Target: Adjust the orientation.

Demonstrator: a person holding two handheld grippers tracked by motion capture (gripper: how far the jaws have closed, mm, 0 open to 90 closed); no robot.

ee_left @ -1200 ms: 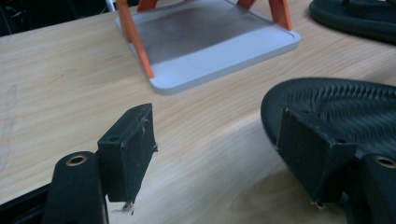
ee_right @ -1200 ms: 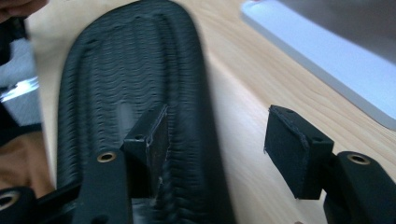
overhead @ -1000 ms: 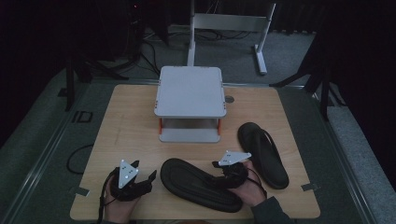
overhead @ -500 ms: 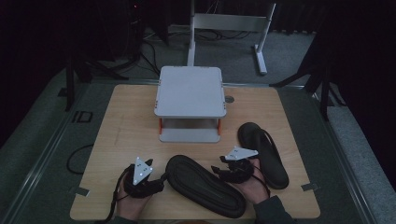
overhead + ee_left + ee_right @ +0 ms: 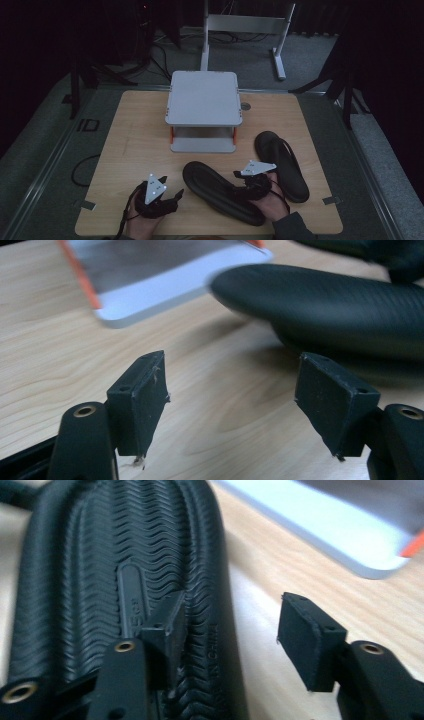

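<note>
Nearest, the left gripper [image 5: 172, 196] stands wide over bare table [image 5: 135, 135]. Beside it the right gripper [image 5: 230, 630] – jaws apart, just closing a little – straddles the edge of the overturned black flip-flop [image 5: 220, 190], sole reading "CHINA". Farther right lies its mate [image 5: 282, 162]; beyond, an empty grey two-tier stand [image 5: 203, 97].

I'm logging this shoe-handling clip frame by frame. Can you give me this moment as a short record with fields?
surface: wooden table
near sandal: black sandal, sole up, lying diagonally at the front
far sandal: second sandal, strap up, to its right
rack: grey two-tier rack at the table's middle back
right gripper: right gripper, jaws apart astride the upturned sandal's edge
left gripper: left gripper, open, nothing between the jaws, beside that sandal
</note>
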